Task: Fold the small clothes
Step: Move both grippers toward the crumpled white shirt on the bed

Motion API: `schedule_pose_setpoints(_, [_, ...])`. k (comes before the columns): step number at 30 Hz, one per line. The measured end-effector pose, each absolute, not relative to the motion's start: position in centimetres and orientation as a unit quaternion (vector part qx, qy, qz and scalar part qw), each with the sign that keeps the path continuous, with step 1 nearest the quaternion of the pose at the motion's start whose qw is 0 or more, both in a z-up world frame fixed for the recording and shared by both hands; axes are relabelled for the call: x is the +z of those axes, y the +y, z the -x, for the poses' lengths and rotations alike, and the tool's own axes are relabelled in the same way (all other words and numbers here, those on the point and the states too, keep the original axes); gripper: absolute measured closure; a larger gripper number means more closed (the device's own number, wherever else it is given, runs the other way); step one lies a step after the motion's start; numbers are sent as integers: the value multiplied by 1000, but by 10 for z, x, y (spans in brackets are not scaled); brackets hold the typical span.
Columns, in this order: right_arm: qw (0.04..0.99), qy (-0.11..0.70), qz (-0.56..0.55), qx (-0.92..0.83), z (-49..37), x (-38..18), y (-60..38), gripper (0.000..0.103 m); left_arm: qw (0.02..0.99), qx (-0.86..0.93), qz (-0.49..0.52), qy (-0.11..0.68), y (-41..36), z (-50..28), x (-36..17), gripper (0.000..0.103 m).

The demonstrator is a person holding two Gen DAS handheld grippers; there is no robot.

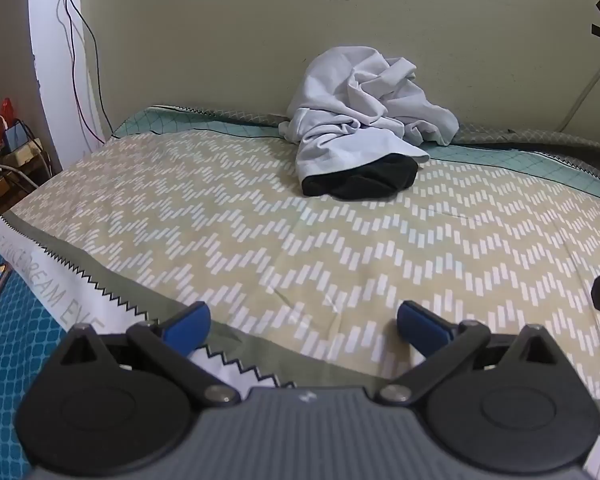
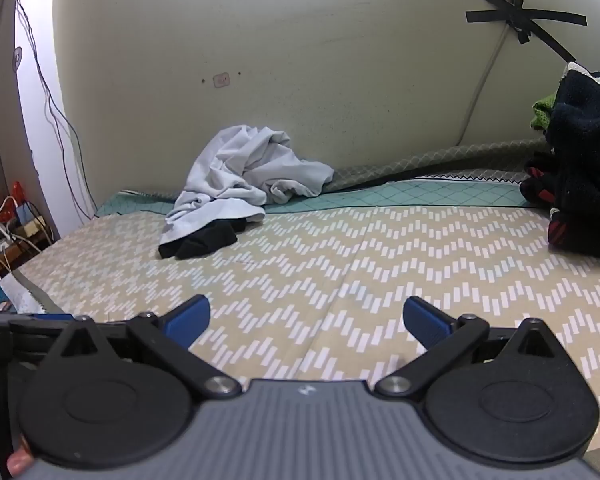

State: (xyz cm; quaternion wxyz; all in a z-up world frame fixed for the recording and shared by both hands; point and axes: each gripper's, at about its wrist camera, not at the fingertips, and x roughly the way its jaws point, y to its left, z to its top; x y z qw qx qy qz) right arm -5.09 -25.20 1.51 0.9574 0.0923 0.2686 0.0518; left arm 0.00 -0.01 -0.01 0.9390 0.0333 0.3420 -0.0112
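Bed [image 2: 340, 264] centre bare; clothes [image 2: 236, 184] at wall edge.

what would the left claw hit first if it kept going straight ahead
Probably the bedsheet, then the crumpled white garment over a black one by the wall; the open left claw has nothing nearer, though depth is unclear.

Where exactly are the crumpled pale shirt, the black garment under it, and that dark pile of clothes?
pale shirt [image 1: 360, 96], left wrist view, on its bunched upper folds.
black garment [image 1: 364, 182], left wrist view, on the part poking out below the shirt.
dark pile of clothes [image 2: 584, 168], right wrist view, on its dark middle.
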Motion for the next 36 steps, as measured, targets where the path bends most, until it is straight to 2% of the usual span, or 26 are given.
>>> schedule_pose_setpoints(20, [959, 259, -106, 35, 54, 15, -254, 6, 938, -56, -74, 333, -23, -7, -1, 0])
schedule_pose_setpoints(36, [957, 260, -123, 29, 52, 13, -255, 6, 936, -71, -68, 338, -23, -10, -2, 0])
